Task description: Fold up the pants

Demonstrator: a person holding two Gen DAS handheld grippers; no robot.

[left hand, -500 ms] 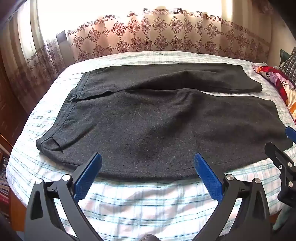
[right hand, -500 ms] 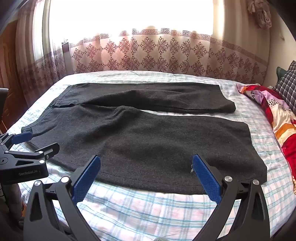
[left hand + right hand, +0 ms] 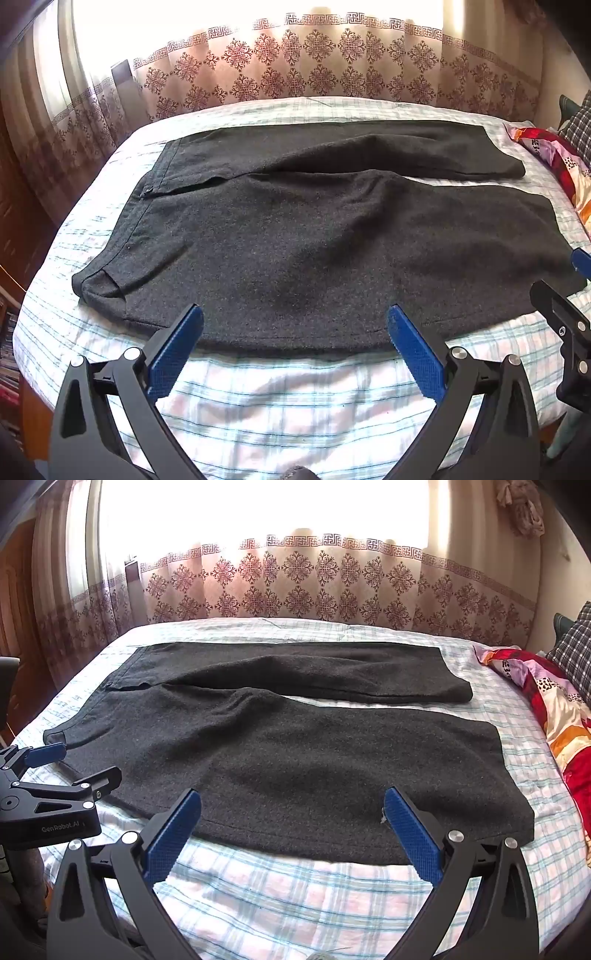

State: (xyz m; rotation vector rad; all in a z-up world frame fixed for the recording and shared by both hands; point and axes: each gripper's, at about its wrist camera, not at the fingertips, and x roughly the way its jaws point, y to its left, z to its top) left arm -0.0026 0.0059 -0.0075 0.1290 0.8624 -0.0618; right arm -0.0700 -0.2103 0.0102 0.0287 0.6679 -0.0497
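Note:
Dark grey pants [image 3: 314, 236] lie flat on the bed, waistband at the left, both legs stretching right, the far leg apart from the near one; they also show in the right wrist view [image 3: 295, 746]. My left gripper [image 3: 293, 325] is open and empty, just above the near edge of the pants at their left half. My right gripper [image 3: 291, 808] is open and empty over the near edge of the near leg. The right gripper shows at the right edge of the left wrist view [image 3: 569, 291]; the left gripper shows at the left of the right wrist view [image 3: 77, 764].
The bed has a plaid sheet [image 3: 295, 406]. A colourful quilt [image 3: 554, 709] and a checked pillow [image 3: 576, 646] lie at the right. A patterned curtain [image 3: 295, 583] hangs behind the bed. Wooden furniture [image 3: 14, 184] stands at the left.
Both grippers have crept slightly forward toward the pants' near edge. The pants have not moved.

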